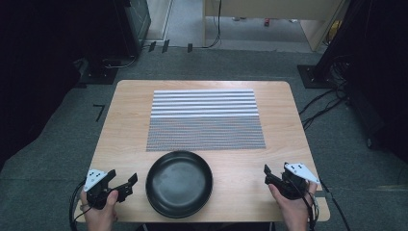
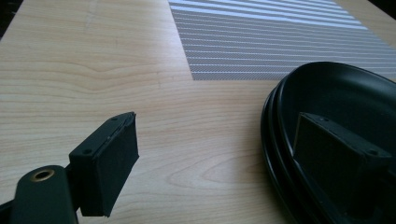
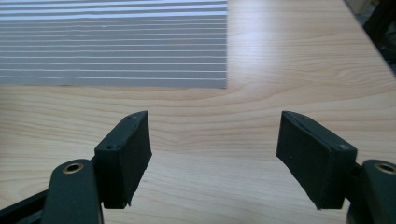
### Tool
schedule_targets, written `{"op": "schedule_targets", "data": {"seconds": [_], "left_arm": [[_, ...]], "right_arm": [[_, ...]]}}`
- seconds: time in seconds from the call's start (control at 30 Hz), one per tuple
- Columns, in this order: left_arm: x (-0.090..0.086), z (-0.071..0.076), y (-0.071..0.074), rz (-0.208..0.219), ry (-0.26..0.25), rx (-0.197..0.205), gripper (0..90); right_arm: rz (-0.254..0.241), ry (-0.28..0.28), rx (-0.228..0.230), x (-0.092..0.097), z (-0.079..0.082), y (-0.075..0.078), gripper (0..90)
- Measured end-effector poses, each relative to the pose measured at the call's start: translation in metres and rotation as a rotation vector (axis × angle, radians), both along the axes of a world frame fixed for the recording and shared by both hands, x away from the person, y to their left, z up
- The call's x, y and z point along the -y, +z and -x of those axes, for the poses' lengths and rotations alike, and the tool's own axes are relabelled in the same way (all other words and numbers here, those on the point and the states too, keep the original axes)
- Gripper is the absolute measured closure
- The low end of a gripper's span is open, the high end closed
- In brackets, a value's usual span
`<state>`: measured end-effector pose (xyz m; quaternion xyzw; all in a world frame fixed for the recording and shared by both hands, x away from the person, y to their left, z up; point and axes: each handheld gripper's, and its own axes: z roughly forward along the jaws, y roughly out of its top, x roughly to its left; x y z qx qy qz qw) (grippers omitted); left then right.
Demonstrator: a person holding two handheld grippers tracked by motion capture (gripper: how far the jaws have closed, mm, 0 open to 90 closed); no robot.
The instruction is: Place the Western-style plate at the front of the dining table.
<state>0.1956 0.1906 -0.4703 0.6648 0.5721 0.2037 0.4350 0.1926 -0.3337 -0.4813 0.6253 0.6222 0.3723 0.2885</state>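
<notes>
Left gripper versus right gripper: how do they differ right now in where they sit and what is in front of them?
The left gripper sits close beside the black plate, whose rim shows behind one jaw in its own view; the right gripper stands farther from the plate, with bare table between its jaws. The left gripper faces the striped mat's near left corner, the right gripper its near right corner. Both are open, holding nothing, near the table's front edge.
</notes>
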Motion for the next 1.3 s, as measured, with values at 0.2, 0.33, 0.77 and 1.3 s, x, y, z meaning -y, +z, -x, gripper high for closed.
{"op": "schedule_targets", "data": {"seconds": [0.2, 0.33, 0.77, 1.3], "left_arm": [[0.006, 0.001, 0.001, 0.002, -0.017, 0.001, 14.1], [0.01, 0.002, 0.002, -0.002, -0.03, 0.0, 14.2], [0.015, 0.004, 0.004, 0.01, -0.057, -0.003, 14.9], [0.021, 0.006, 0.006, 0.034, -0.088, -0.004, 24.1]], "right_arm": [[-0.014, 0.051, 0.016, -0.018, -0.002, 0.007, 26.8], [-0.014, 0.08, 0.025, -0.031, -0.004, 0.01, 27.0], [-0.015, 0.152, 0.035, -0.07, -0.009, 0.013, 28.3], [-0.027, 0.258, 0.045, -0.113, -0.011, 0.008, 32.5]]}}
